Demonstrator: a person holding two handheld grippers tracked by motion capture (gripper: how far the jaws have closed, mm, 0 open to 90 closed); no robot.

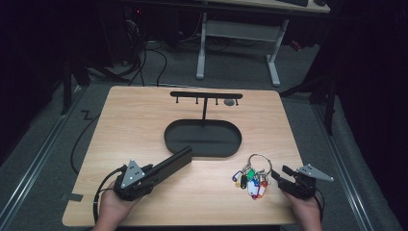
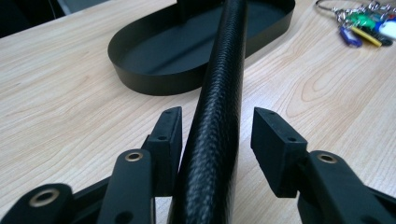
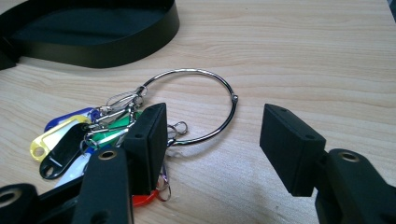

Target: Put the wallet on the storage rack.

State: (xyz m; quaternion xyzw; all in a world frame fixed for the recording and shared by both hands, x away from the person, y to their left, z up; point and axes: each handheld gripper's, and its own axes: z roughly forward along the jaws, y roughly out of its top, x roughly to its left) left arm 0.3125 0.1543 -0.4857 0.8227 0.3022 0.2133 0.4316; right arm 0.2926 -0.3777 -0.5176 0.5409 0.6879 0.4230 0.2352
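Keyring [image 3: 196,107] lies at your right claw's [image 1: 280,175] nine o'clock, jaws wide; close on its ring next, while your left claw [image 2: 217,133] loosely straddles the black bar [image 2: 219,93].

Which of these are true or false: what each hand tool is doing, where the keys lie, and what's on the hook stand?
1. The key ring lies inside the black oval tray. False: it lies on the wooden table, beside the tray.
2. The right gripper has open jaws near the ring. True.
3. A long black case lies between the left gripper jaws. True.
4. The ring carries coloured tags. True.
5. The key ring hangs from the hook stand. False: it is on the table.
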